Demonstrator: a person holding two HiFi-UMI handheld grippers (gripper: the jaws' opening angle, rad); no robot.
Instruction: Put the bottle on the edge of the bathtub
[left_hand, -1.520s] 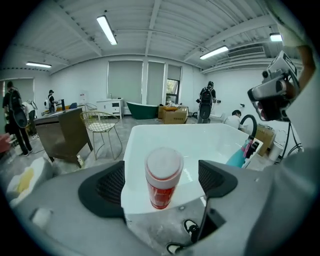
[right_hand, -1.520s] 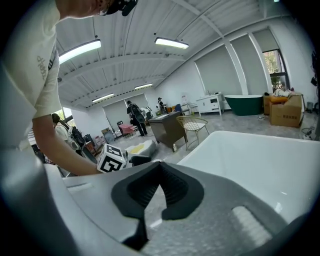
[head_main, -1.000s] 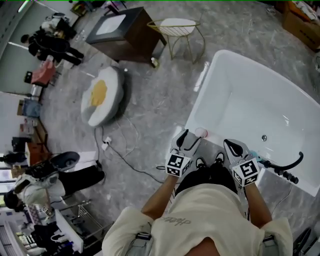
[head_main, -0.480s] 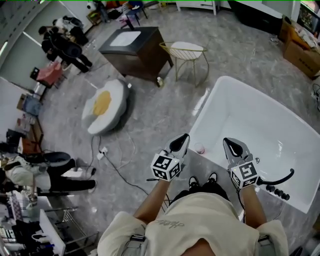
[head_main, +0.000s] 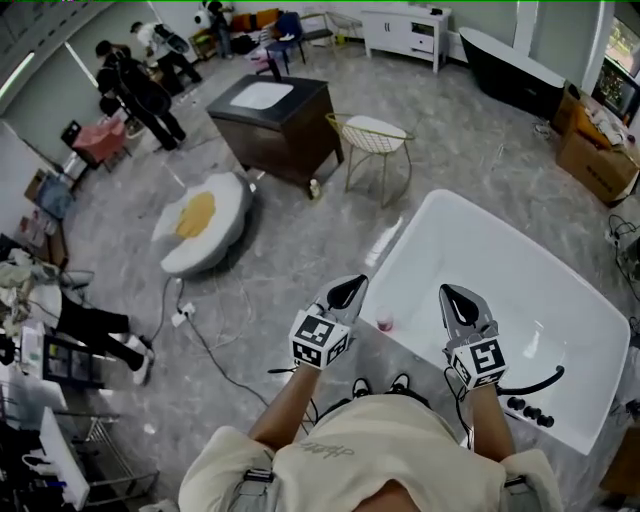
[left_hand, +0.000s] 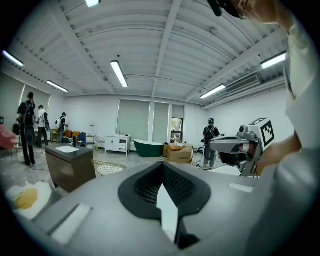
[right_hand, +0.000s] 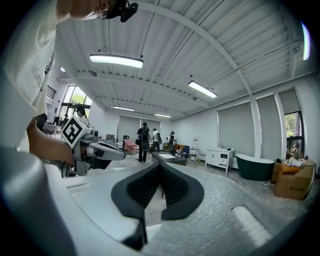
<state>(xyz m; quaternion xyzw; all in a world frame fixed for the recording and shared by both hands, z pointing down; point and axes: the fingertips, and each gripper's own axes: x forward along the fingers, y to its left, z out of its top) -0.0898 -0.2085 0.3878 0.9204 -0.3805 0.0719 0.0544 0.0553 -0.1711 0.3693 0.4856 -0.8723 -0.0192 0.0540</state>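
Note:
A small bottle (head_main: 384, 321) with a pink top stands upright on the near corner rim of the white bathtub (head_main: 402, 243). My left gripper (head_main: 349, 289) hovers just left of and above the bottle, apart from it; its jaws are shut with nothing between them (left_hand: 162, 168). To the bottle's right, over the tub's near rim, my right gripper (head_main: 452, 298) is also shut and empty (right_hand: 160, 168). Each gripper view looks out across the room and shows the other gripper, not the bottle.
A black faucet with a hand shower (head_main: 533, 387) sits on the tub's near right rim. On the floor to the left are a gold wire chair (head_main: 376, 136), a dark cabinet (head_main: 277, 118), an egg-shaped cushion (head_main: 200, 222) and a cable (head_main: 215, 342). People stand far back left (head_main: 138, 80).
The left gripper has closed and drawn back from the bottle, which stays standing on the rim. Both grippers and the head view have lifted away from the tub.

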